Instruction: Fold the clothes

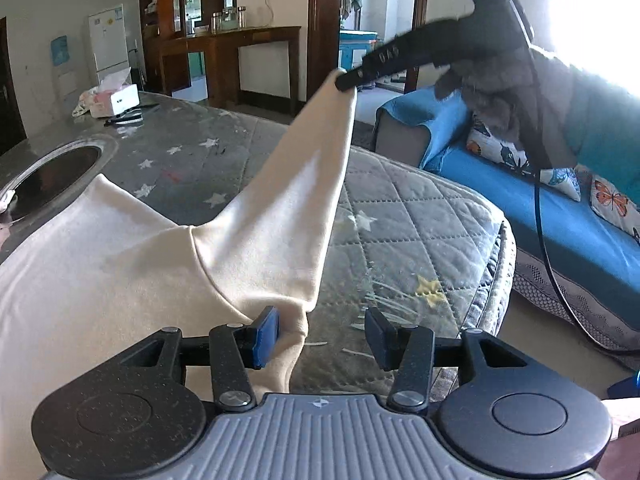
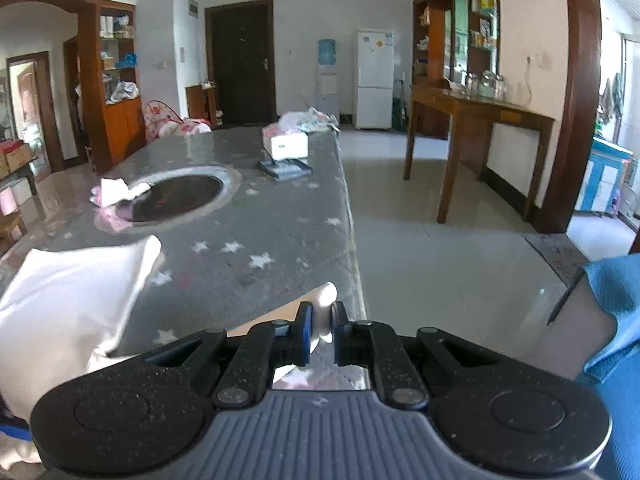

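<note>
A cream sweatshirt (image 1: pixel 100 264) lies on the grey quilted table cover (image 1: pixel 400 216). Its sleeve (image 1: pixel 296 184) is drawn up taut to the upper right. There my right gripper (image 1: pixel 346 80) is shut on the cuff. In the right wrist view the cuff (image 2: pixel 326 294) sticks out between the closed pads of that gripper (image 2: pixel 322 320), and the sweatshirt body (image 2: pixel 72 300) lies at the lower left. My left gripper (image 1: pixel 322 332) stands open low over the armpit. A fold of cloth lies against its left pad (image 1: pixel 266 336); the right pad is clear of it.
A dark round recess (image 1: pixel 56 172) in the table lies beyond the sweatshirt, with a pink cloth (image 2: pixel 112 194) on its rim. A tissue box (image 2: pixel 286 144) stands at the far end. A blue sofa (image 1: pixel 560 220) runs along the right, and a black cable (image 1: pixel 540 220) hangs there.
</note>
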`<state>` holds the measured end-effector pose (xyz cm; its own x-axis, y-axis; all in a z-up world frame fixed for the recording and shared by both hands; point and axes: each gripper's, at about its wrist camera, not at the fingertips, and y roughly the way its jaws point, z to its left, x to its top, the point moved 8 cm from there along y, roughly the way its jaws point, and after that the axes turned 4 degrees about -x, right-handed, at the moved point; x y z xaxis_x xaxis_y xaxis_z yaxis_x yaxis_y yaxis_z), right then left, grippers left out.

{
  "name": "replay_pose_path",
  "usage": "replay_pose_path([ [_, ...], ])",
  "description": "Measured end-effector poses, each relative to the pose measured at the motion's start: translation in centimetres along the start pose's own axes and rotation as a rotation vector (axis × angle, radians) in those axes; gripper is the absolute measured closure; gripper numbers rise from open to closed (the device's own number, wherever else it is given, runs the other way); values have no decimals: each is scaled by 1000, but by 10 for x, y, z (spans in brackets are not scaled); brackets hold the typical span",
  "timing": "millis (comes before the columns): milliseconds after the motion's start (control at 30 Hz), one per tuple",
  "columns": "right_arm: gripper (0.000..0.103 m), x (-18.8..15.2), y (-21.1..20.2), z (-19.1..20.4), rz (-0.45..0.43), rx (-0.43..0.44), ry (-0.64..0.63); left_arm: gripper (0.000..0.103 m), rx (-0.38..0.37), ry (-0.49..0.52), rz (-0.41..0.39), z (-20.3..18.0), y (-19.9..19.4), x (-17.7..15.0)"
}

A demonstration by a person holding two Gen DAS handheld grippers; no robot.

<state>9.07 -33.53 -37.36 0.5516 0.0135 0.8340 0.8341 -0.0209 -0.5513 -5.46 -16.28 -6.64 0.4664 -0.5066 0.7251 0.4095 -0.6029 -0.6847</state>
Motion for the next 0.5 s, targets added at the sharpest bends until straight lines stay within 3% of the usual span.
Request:
replay_pose_path([
  [200, 95, 33, -27, 32, -67, 66, -80, 51, 10, -50, -73, 13, -30, 6],
  [500, 95, 63, -54, 140, -128, 265, -299, 50, 218, -229, -162, 87, -105, -22],
])
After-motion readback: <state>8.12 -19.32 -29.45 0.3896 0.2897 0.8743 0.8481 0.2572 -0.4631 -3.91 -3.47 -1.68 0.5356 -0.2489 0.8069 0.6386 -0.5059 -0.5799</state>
